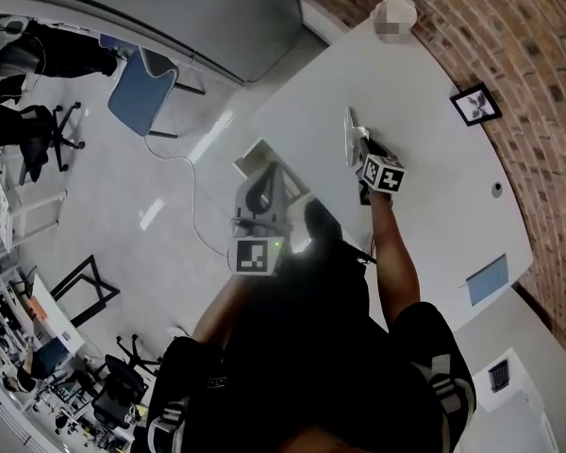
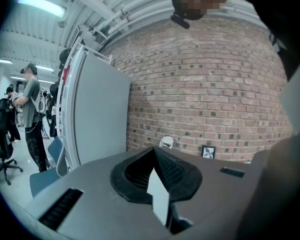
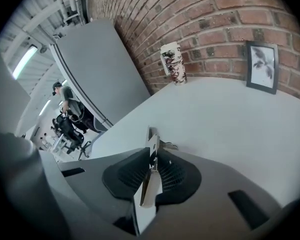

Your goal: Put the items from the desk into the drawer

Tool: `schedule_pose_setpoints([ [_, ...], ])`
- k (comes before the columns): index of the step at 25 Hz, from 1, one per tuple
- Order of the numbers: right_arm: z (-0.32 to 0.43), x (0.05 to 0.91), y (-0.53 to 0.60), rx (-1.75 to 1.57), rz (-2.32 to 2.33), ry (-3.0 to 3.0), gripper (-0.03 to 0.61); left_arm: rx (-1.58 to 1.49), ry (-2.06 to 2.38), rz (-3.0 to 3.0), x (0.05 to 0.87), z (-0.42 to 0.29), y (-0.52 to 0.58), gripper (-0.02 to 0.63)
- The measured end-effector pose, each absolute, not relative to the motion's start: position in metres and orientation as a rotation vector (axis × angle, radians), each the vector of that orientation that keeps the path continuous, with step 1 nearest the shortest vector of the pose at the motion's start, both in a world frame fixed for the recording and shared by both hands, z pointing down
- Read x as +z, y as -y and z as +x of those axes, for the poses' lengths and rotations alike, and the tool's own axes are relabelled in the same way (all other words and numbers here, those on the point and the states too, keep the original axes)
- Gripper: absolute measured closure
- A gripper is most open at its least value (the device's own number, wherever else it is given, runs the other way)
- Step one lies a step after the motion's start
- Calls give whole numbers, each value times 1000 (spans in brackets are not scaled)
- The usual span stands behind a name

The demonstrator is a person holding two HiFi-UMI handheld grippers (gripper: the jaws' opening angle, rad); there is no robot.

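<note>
White worktop (image 1: 434, 215): we are pinching the thin metal piece (image 3: 152, 138) (probably stiff, light, slippery) flatwise between the fingers of the right gripper (image 3: 151, 154).

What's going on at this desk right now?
A person works a gripper in each hand at a white desk. The right gripper is closed on a thin metal item, held on edge low over the desk. The left gripper, jaws together with nothing between them, is by what looks like the open drawer. A cup and a framed picture are by the brick wall.
</note>
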State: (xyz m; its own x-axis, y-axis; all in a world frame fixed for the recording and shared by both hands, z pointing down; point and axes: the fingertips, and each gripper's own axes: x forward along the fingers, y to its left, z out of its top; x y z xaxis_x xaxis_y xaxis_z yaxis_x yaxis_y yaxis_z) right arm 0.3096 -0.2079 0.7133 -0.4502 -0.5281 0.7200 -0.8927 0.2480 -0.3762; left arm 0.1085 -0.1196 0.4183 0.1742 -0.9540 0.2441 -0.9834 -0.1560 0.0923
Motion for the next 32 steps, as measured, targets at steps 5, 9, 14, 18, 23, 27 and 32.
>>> schedule_pose_setpoints([
  [5, 300, 696, 209, 987, 1296, 2119, 565, 182, 1912, 2181, 419, 91, 107, 614],
  [9, 295, 688, 201, 891, 1278, 2110, 566, 159, 1926, 2179, 416, 75, 94, 614],
  [14, 284, 666, 187, 791, 1271, 2116, 568, 123, 1945, 2173, 410, 46, 79, 614],
  [18, 257, 644, 165, 716, 1255, 2139, 568, 105, 1940, 2181, 410, 15, 64, 614],
  [23, 202, 621, 136, 625, 1175, 2201, 568, 67, 1957, 2168, 411, -24, 47, 614],
  [27, 155, 612, 113, 584, 1100, 2270, 568, 52, 1963, 2157, 413, -48, 34, 614],
  [32, 96, 609, 88, 558, 988, 2332, 568, 48, 1972, 2142, 420, -75, 21, 613],
])
